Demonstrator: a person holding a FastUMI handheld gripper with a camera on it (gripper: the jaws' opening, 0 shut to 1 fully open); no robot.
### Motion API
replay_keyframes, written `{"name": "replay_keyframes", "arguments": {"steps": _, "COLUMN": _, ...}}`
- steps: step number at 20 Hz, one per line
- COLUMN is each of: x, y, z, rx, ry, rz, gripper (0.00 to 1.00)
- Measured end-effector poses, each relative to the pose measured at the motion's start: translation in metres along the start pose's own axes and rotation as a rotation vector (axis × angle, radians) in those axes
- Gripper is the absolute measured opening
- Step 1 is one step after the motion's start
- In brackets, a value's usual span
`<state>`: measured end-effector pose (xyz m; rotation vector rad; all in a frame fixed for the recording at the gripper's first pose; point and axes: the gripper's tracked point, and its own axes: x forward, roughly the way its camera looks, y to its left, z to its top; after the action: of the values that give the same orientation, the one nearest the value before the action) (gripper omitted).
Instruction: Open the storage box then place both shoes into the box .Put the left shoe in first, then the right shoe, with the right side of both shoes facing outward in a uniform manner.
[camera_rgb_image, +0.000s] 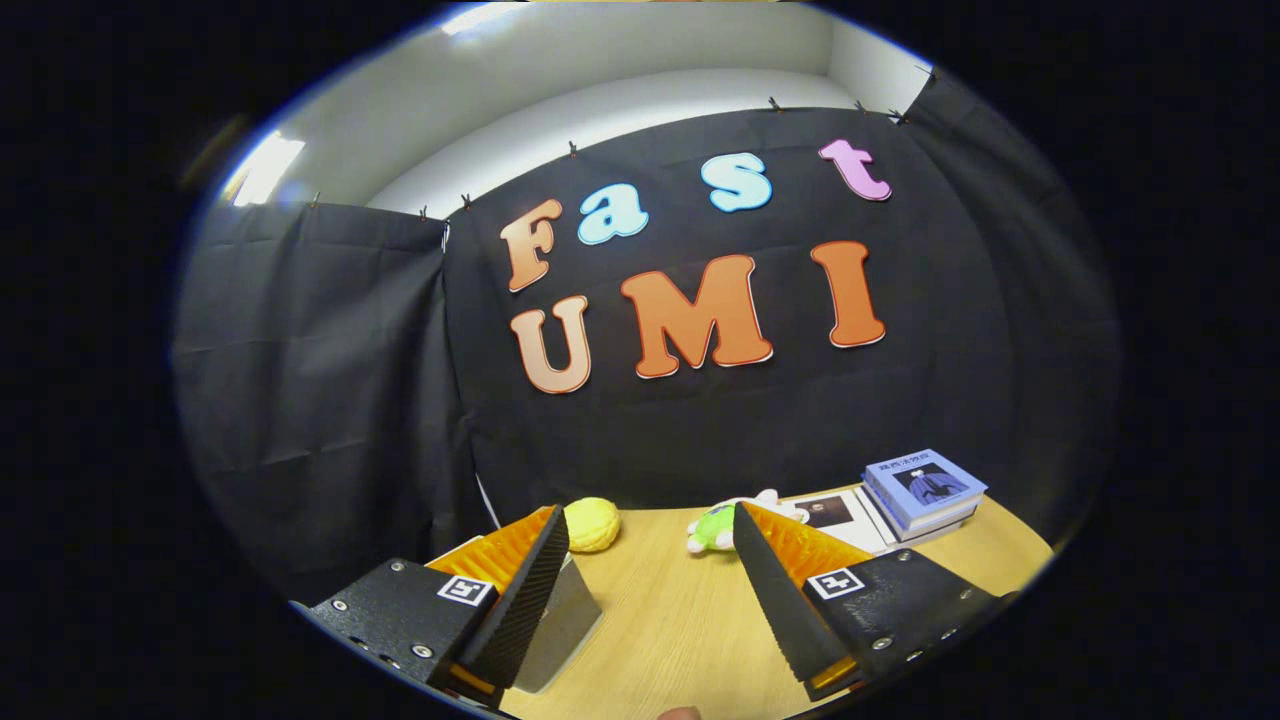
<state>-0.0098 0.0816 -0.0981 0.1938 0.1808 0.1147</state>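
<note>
My gripper (650, 535) stands open above the wooden table (680, 620), with nothing between its two black ribbed fingers (520, 600). A grey flat-sided object (565, 620) lies just behind the left finger; I cannot tell what it is.
Beyond the fingers a yellow round toy (592, 524) and a green and white plush toy (722, 522) lie near the table's far edge. To the right sits a stack of blue books (922, 490) beside an open white booklet (835, 515). Black cloth walls close the back.
</note>
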Motion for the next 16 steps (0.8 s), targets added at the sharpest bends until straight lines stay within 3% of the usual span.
{"name": "replay_keyframes", "arguments": {"steps": 6, "x": -0.014, "y": -0.049, "z": 0.023, "rx": -0.044, "ry": -0.142, "rz": -0.068, "gripper": 0.98}}
{"name": "replay_keyframes", "arguments": {"steps": 16, "x": -0.025, "y": -0.086, "z": 0.019, "rx": -0.110, "ry": -0.130, "rz": -0.137, "gripper": 0.98}}
